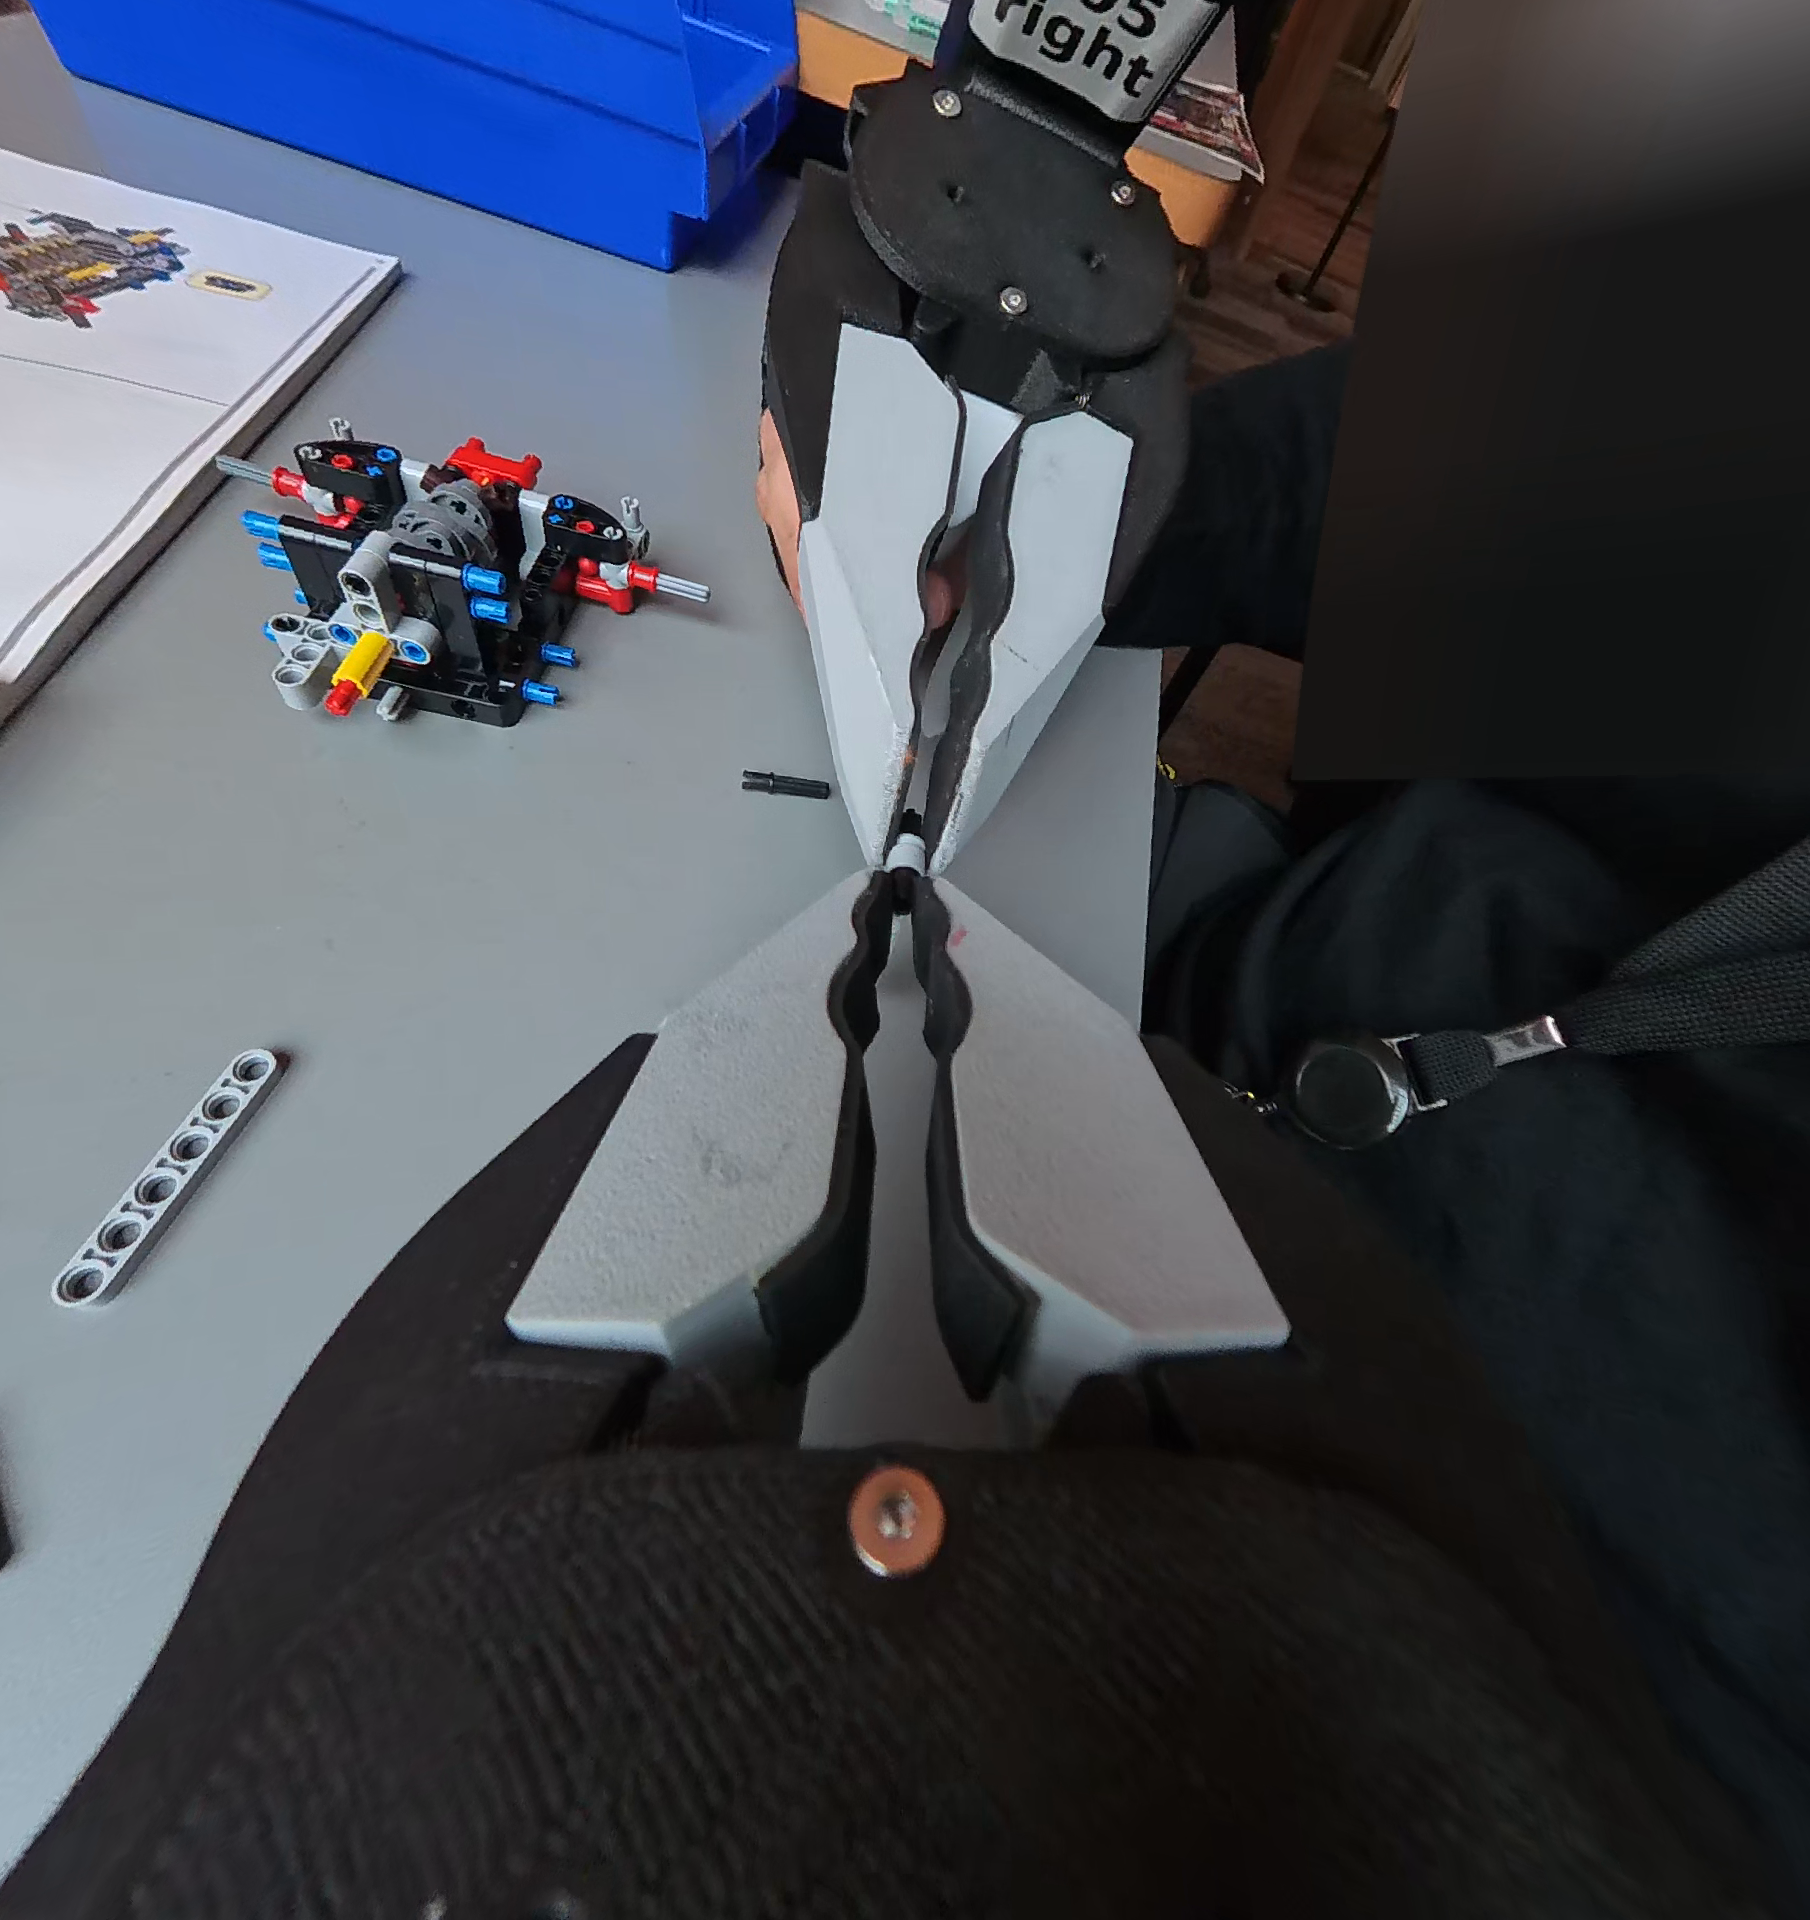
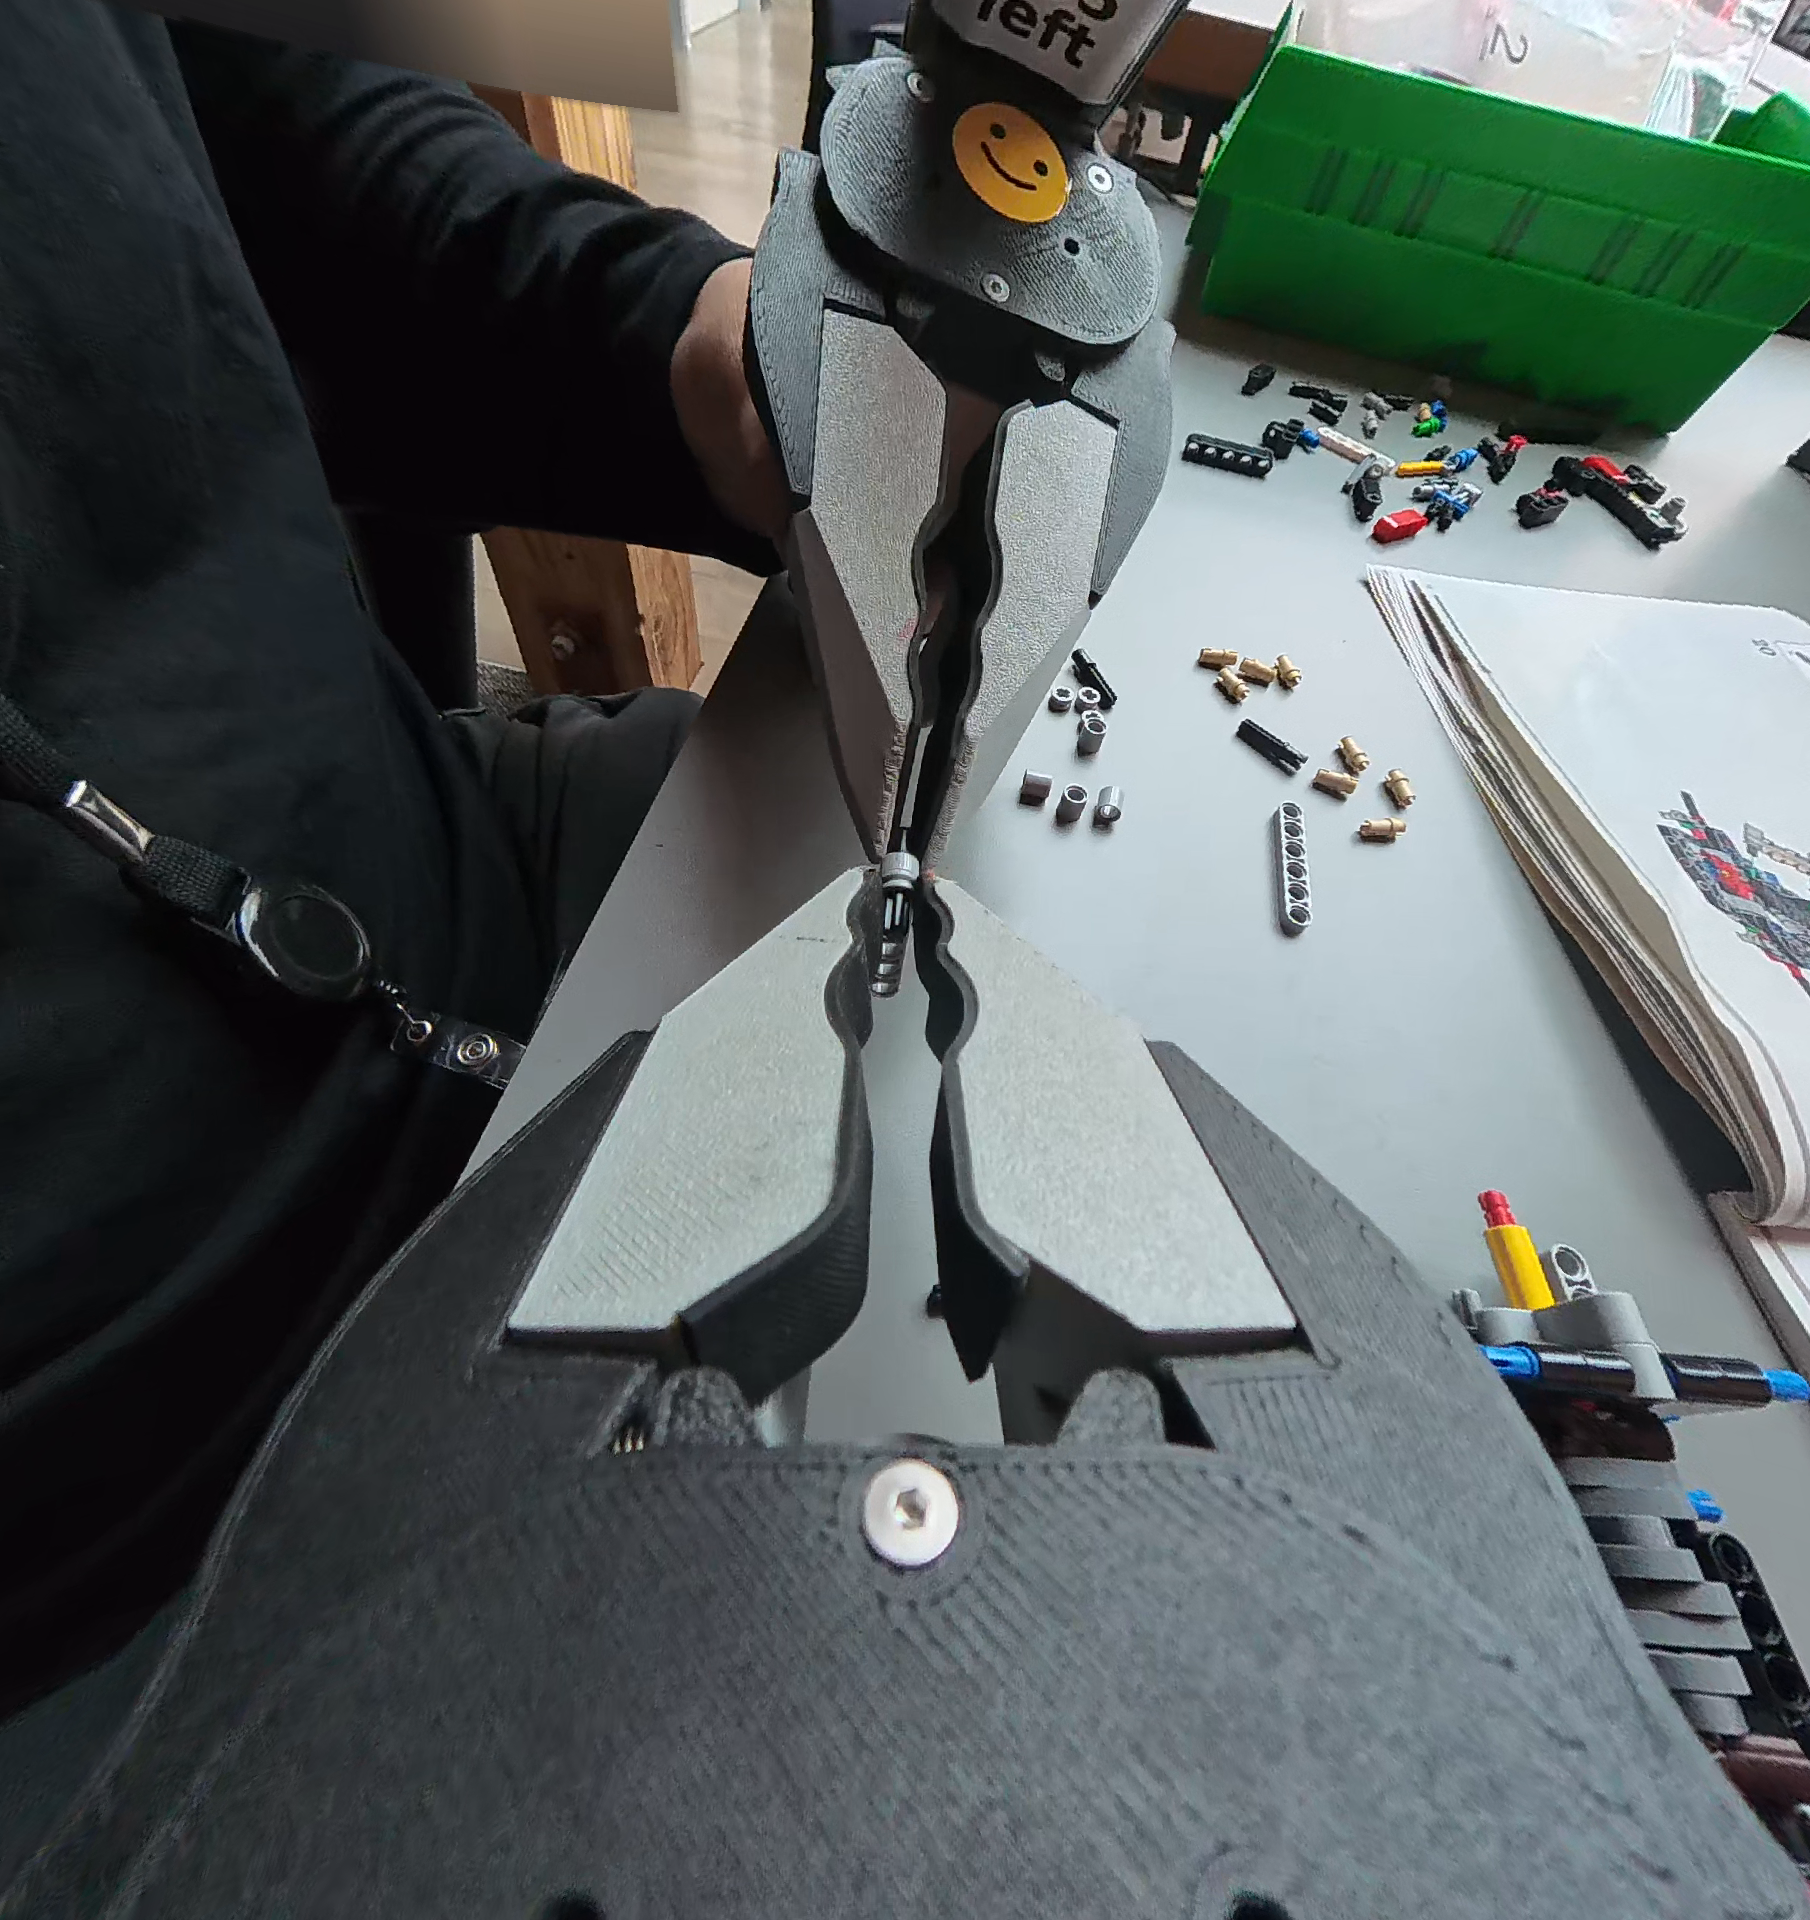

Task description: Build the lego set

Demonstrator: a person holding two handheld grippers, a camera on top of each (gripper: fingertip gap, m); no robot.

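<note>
You've got both grippers tip to tip over the table edge: the right gripper clenched on a black axle, the left gripper pinching its other end with a grey bush between. Push off-line and the bush pops off toward your lap. Only the left view shows the half-built chassis at 10 o'clock; the right one shows the loose pins at 2.

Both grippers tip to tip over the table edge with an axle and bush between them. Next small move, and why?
Probably push the grippers together along the axle. The right gripper grips the black axle, the left gripper pinches the grey bush at its tip, and the bush appears barely on. Both look lined up already, so a short straight push should seat it.
</note>
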